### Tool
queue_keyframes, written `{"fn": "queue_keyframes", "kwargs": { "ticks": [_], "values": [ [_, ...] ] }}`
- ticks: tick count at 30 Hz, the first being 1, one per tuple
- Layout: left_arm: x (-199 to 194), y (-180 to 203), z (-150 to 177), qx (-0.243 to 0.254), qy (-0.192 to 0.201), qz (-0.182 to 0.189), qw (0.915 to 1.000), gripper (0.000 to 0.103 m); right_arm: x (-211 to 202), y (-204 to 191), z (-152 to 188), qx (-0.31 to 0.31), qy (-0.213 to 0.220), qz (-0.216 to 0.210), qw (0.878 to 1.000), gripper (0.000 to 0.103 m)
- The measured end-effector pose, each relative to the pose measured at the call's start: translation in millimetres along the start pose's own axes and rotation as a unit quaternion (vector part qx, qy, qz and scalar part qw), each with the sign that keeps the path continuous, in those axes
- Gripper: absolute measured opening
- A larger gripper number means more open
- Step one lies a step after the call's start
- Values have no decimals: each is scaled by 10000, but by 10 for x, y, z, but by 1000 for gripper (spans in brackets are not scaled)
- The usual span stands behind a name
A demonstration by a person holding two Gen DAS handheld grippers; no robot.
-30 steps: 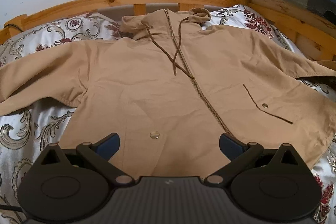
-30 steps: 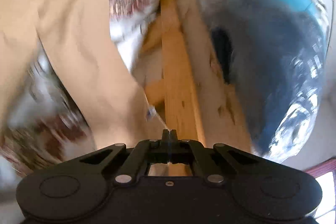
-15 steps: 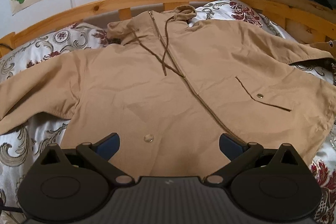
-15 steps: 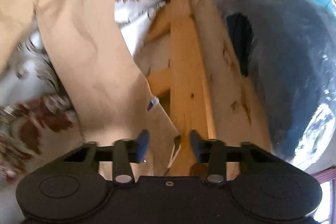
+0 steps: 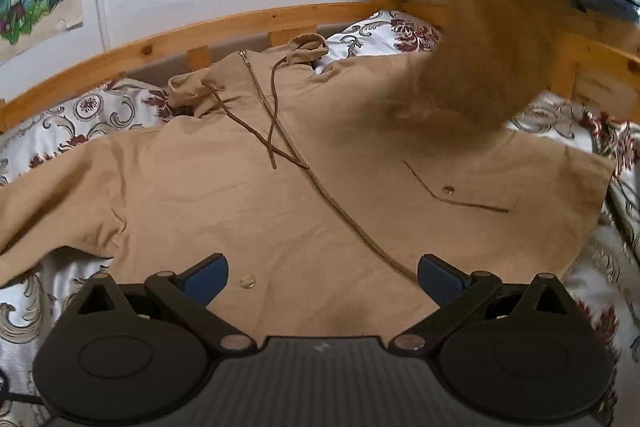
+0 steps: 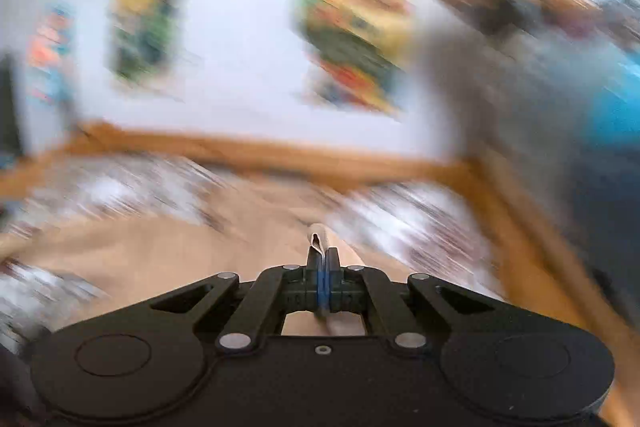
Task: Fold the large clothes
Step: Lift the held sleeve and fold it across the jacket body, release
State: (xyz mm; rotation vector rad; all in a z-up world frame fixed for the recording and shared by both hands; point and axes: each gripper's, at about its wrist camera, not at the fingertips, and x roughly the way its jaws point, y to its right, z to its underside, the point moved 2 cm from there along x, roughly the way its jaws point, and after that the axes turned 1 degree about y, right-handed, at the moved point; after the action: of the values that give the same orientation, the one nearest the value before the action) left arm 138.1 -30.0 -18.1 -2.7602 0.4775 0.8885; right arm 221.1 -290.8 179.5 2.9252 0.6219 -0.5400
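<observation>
While R gripper (image 6: 322, 259) pinches sleeve (image 5: 500, 27), lifted.

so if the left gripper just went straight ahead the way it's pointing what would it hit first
Most likely the tan jacket spread on the bed: the open left gripper points down over its lower front, near the zipper. Nothing else shows between the fingers, though depth is hard to judge.

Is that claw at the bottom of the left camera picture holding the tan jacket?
No, the left gripper is open, its blue fingertips spread wide above the jacket.
</observation>
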Motion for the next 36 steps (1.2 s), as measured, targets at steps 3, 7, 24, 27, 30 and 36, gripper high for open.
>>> {"fn": "queue_keyframes", "kwargs": {
  "ticks": [3,7,24,27,30,36],
  "values": [
    [-27,-24,65,9,-54,-8,10000,103,461,-536,-68,39,226,-890,9958,0],
    [76,-112,172,-178,-319,-233,9991,103,1135,-968,195,333,-43,-1512,9879,14],
    [578,-818,-172,-1095,-689,-1922,9728,103,1534,1100,1842,1576,-968,1842,9653,71],
    [672,-991,-172,-1441,-726,-1822,9699,103,1738,1313,1961,2096,-887,1750,9579,68],
    [827,-1062,-175,-1340,-843,-1805,9708,103,2009,1322,1908,1897,-645,1753,9639,68],
    [1135,-1091,-69,-1422,-911,-1447,9750,103,2566,1357,1831,1064,-855,2269,9643,75]
  ]
}}
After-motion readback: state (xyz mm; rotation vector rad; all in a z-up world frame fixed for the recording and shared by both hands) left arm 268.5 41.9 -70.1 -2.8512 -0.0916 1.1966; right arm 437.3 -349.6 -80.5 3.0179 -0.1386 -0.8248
